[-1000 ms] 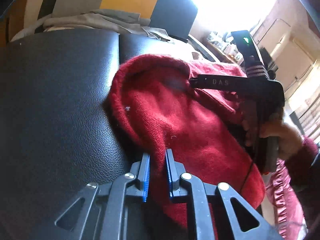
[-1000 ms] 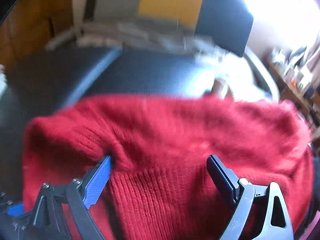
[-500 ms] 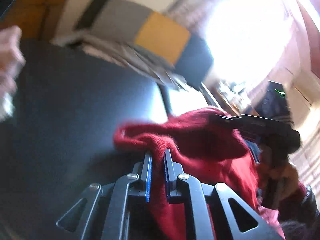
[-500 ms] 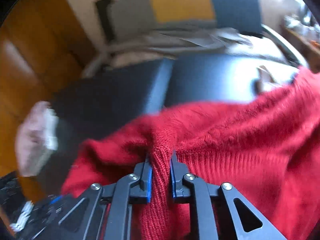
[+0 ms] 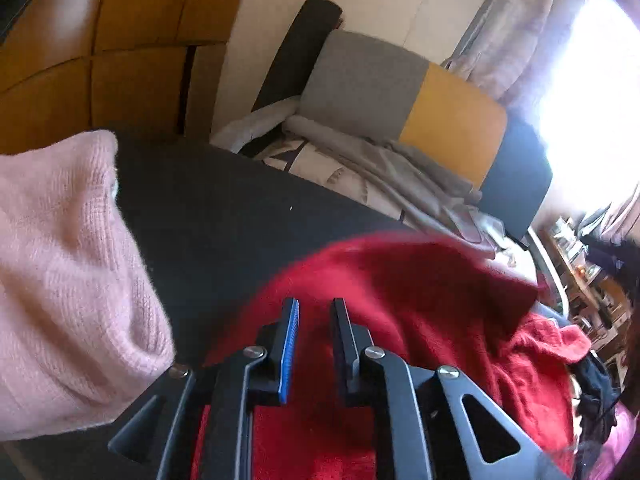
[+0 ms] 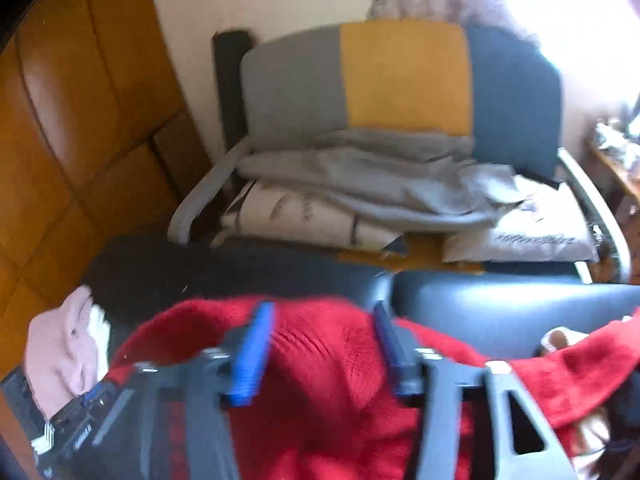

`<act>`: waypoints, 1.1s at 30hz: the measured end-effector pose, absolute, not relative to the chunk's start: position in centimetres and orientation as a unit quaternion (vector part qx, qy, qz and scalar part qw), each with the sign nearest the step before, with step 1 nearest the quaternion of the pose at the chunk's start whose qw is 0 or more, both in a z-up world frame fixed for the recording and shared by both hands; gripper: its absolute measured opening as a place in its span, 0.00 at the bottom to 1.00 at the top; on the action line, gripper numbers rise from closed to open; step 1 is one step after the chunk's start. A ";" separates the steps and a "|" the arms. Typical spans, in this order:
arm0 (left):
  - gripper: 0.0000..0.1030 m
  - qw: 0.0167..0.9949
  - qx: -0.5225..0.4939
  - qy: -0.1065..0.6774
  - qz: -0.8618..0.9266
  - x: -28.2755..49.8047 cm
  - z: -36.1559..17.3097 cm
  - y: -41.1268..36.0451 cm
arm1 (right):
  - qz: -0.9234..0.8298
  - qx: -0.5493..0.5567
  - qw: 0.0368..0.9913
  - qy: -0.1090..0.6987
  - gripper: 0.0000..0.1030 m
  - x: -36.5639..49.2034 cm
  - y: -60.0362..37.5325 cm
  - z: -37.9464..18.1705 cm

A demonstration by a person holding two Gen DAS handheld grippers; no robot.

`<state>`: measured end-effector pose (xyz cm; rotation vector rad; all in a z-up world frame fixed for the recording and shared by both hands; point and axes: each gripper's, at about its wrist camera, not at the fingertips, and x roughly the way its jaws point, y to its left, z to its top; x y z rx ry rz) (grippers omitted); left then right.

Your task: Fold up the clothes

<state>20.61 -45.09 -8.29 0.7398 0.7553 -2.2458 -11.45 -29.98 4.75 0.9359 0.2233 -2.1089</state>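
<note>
A red knitted sweater (image 5: pixel 420 300) lies bunched on the black leather seat (image 5: pixel 220 220). My left gripper (image 5: pixel 314 312) hovers over its left end. Its jaws are opening by a narrow gap, and the red knit shows behind them with none pinched between the pads. In the right wrist view the same sweater (image 6: pixel 320 400) spreads under my right gripper (image 6: pixel 322 320). That gripper's jaws are opening wide, above the cloth and not gripping it. The picture is blurred by motion.
A pink knitted garment (image 5: pixel 60 280) lies at the left end of the seat, also seen as the pink garment (image 6: pixel 60 360). Behind the seat a chair (image 6: pixel 400 80) with grey, yellow and dark panels holds piled grey and white cloth (image 6: pixel 360 184). Wooden panelling (image 5: pixel 80 60) stands at the left.
Half a second ago both grippers were shut on folds of the red sweater. Both have let go and lifted, and the left view has swung toward the pink garment.
</note>
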 end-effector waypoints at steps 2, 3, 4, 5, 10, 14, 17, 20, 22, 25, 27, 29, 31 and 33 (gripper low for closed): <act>0.18 0.328 0.280 0.284 -0.857 21.9 -8.5 -43.8 | -0.837 0.367 0.392 0.107 0.74 -11.4 -26.8 3.6; 0.19 0.318 0.280 0.284 -0.860 22.5 -8.8 -42.8 | -0.834 0.375 0.385 0.120 0.77 -11.0 -25.0 2.5; 0.20 0.309 0.284 0.283 -0.863 22.6 -9.1 -41.9 | -0.832 0.383 0.378 0.132 0.78 -10.7 -23.1 1.4; 0.20 0.300 0.292 0.278 -0.865 22.6 -9.4 -40.8 | -0.830 0.391 0.372 0.144 0.78 -10.3 -21.3 0.3; 0.21 0.252 0.352 0.239 -0.869 24.2 -12.1 -34.2 | -0.809 0.448 0.333 0.185 0.79 -6.7 -12.2 -5.8; 0.23 0.200 0.377 0.309 -0.850 26.0 -14.2 -30.4 | -0.817 0.469 0.302 0.144 1.00 -2.4 -5.4 -8.6; 0.26 0.179 0.391 0.332 -0.839 27.5 -15.3 -27.7 | -0.823 0.477 0.292 0.097 1.00 1.0 -1.7 -9.8; 0.27 0.191 0.393 0.289 -0.852 27.9 -14.9 -25.9 | -0.825 0.482 0.281 0.088 1.00 2.4 -0.6 -11.8; 0.27 0.195 0.394 0.286 -0.851 28.0 -15.0 -25.7 | -0.844 0.447 0.281 0.093 1.00 3.7 -0.3 -12.3; 0.27 0.201 0.393 0.287 -0.850 28.2 -15.1 -25.5 | -0.857 0.423 0.269 0.118 1.00 4.6 -0.8 -12.9; 0.28 0.202 0.393 0.284 -0.851 28.4 -15.1 -25.2 | -0.860 0.429 0.257 0.102 1.00 4.6 -0.6 -12.9; 0.28 0.202 0.392 0.280 -0.853 28.6 -15.1 -25.0 | -0.861 0.433 0.248 0.099 1.00 4.8 -0.5 -12.8; 0.28 0.200 0.389 0.279 -0.855 28.7 -15.1 -25.0 | -0.861 0.432 0.246 0.108 1.00 5.5 -0.6 -12.7; 0.28 0.197 0.383 0.284 -0.857 29.0 -15.2 -25.2 | -0.861 0.425 0.258 0.104 1.00 6.6 -0.6 -12.5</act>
